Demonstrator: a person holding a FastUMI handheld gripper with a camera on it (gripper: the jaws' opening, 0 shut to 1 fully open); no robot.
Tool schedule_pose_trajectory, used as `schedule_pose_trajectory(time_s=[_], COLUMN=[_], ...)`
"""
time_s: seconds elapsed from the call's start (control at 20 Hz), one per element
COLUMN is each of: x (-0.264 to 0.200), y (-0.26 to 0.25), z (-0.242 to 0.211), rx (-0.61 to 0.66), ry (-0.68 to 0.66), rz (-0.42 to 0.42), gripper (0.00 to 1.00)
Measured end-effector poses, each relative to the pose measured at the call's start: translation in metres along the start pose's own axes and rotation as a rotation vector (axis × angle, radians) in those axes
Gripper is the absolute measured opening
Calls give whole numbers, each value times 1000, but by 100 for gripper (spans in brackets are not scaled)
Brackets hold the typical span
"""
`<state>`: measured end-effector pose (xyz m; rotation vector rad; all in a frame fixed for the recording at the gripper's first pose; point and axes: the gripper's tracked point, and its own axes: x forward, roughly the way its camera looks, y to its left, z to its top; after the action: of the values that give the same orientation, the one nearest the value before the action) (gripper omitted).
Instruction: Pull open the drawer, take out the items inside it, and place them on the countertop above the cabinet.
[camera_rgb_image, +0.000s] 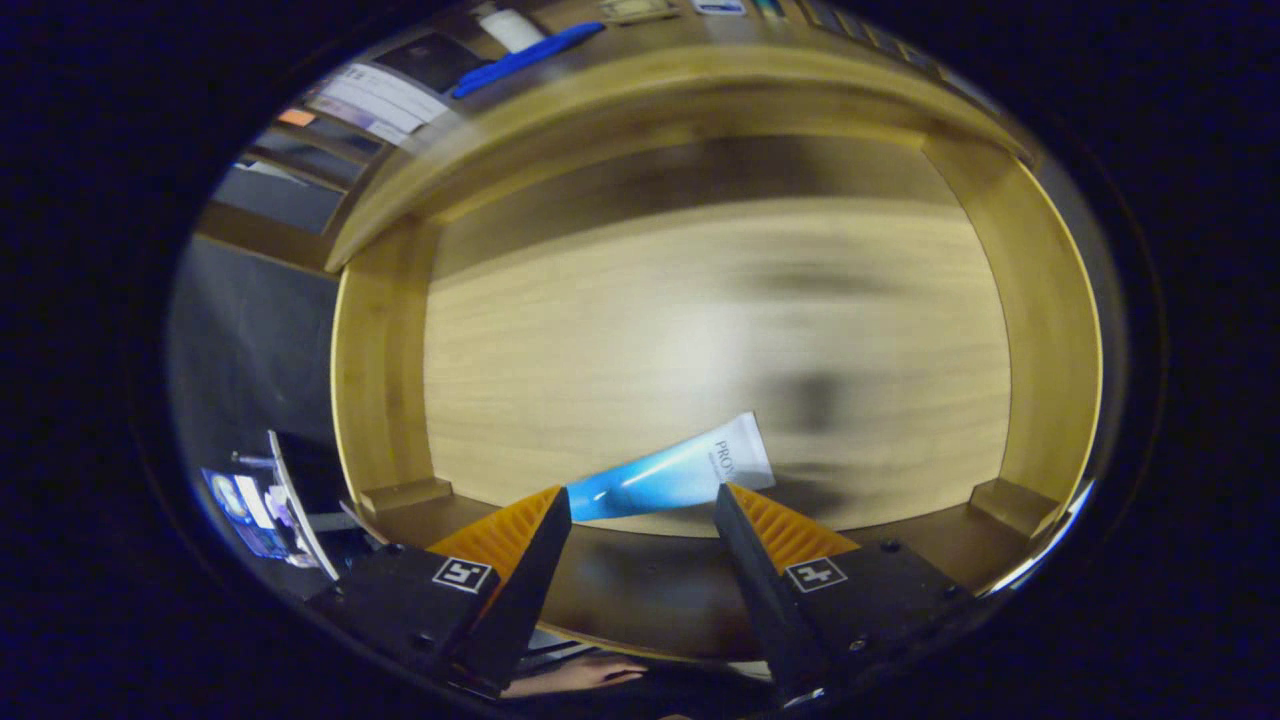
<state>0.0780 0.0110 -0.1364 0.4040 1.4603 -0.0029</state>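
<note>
Gripper view: your claw (642, 500) is wide, empty; blue-and-white tube (672, 470) just ahead between its tips in the open drawer (380, 360), long axis crosswise, probably flat.

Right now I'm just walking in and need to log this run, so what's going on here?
A person is holding a handheld gripper over an open wooden drawer. Its fingers are spread apart, touching nothing. A blue and white tube lies on the drawer floor near the front, just ahead of the fingertips and between them. It has not been gripped yet. A blue item already lies on the countertop beyond the drawer. The picture is blurred.
</note>
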Motion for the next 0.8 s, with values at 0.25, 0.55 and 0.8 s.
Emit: schedule_pose_trajectory(time_s=[0.25, 0.55, 0.8], x=[16, 27, 30], y=[6, 2, 1], z=[-2, 3, 9], rx=[154, 264, 264], ry=[69, 63, 51], rz=[-4, -33, -70], gripper=[92, 91, 90])
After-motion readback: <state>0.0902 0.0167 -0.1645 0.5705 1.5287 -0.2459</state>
